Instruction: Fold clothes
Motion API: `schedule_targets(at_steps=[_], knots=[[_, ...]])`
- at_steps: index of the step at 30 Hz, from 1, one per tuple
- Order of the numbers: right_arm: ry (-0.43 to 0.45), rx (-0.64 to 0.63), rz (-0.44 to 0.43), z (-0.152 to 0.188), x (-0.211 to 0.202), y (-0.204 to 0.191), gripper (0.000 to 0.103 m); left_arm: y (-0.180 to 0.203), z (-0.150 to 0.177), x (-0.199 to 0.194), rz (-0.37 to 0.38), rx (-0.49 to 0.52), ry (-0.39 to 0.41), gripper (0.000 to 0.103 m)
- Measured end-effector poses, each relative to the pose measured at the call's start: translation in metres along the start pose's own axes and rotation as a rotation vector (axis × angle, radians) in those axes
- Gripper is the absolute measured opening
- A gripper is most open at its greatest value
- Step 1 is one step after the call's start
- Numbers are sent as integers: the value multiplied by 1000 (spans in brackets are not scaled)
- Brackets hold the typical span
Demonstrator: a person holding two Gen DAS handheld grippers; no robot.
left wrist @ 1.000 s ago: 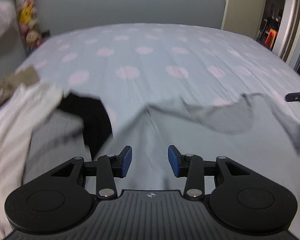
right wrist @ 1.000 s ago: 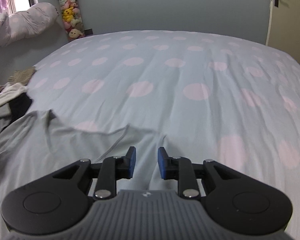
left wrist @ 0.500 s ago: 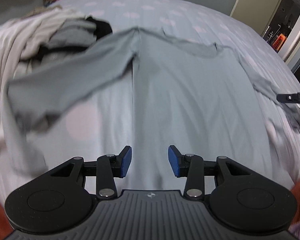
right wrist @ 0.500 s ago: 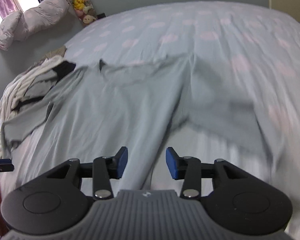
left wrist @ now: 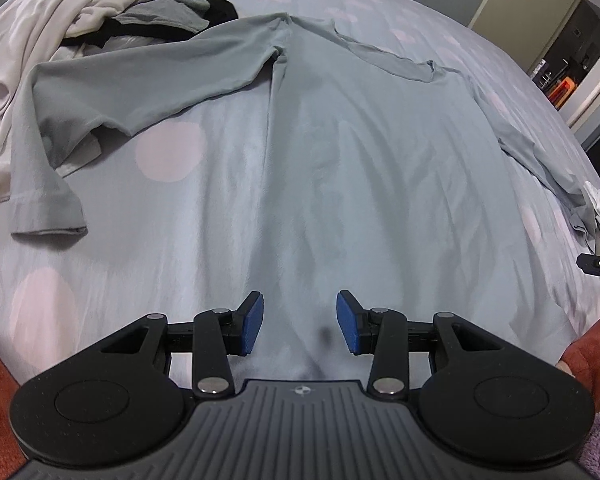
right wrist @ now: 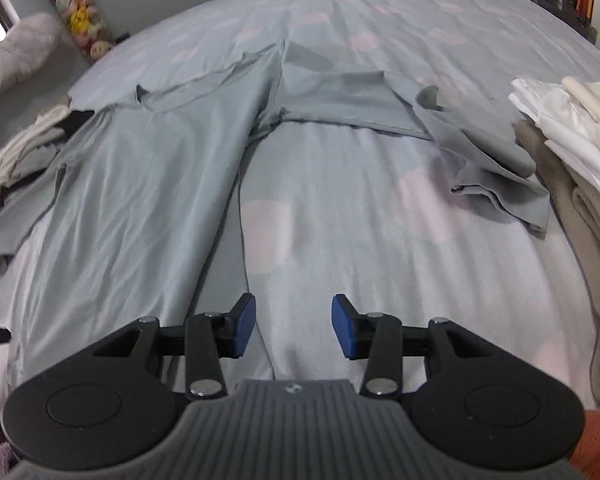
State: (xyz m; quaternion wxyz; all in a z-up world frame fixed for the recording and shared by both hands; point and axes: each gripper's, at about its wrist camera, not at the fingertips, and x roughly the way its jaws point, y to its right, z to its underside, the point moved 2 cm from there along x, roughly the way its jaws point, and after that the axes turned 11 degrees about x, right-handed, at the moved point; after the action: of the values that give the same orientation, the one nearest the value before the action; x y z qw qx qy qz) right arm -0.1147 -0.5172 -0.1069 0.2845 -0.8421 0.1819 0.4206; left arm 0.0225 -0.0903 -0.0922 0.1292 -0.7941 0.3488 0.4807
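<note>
On the bed [left wrist: 168,288], in the left wrist view, a grey long-sleeved shirt [left wrist: 364,152] lies spread flat, its left sleeve [left wrist: 112,92] bent back toward a heap of white, grey and black clothes [left wrist: 140,8] at the far left corner. The left tool [left wrist: 299,324] hangs over the shirt's near hem with its blue pads apart, gripping nothing. In the right wrist view, the same shirt [right wrist: 140,184] fills the left half, its right sleeve [right wrist: 440,132] crumpled beside a folded stack [right wrist: 572,152] at the right edge. The right tool [right wrist: 293,327] is likewise spread wide and empty, over the polka-dot sheet just beside the shirt's side seam.
</note>
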Motion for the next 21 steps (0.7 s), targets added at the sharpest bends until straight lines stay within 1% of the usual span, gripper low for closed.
schedule_targets(at_steps=[4, 6, 8, 10, 15, 21], knots=[[-43, -37, 18, 5, 11, -3, 46, 0, 6, 2, -8, -4, -11, 38], [-66, -40, 12, 4, 15, -2, 46, -3, 9, 2, -11, -12, -16, 39], [-83, -26, 3, 4, 18, 0, 46, -6, 12, 2, -19, -25, -20, 43], [-94, -6, -10, 5, 19, 3, 46, -10, 15, 1, -16, -43, -18, 44], [-95, 13, -37, 5, 19, 5, 46, -22, 24, 1, 23, -110, -21, 45], [-84, 37, -73, 5, 16, 7, 46, -32, 35, 6, 53, -176, -49, 48]])
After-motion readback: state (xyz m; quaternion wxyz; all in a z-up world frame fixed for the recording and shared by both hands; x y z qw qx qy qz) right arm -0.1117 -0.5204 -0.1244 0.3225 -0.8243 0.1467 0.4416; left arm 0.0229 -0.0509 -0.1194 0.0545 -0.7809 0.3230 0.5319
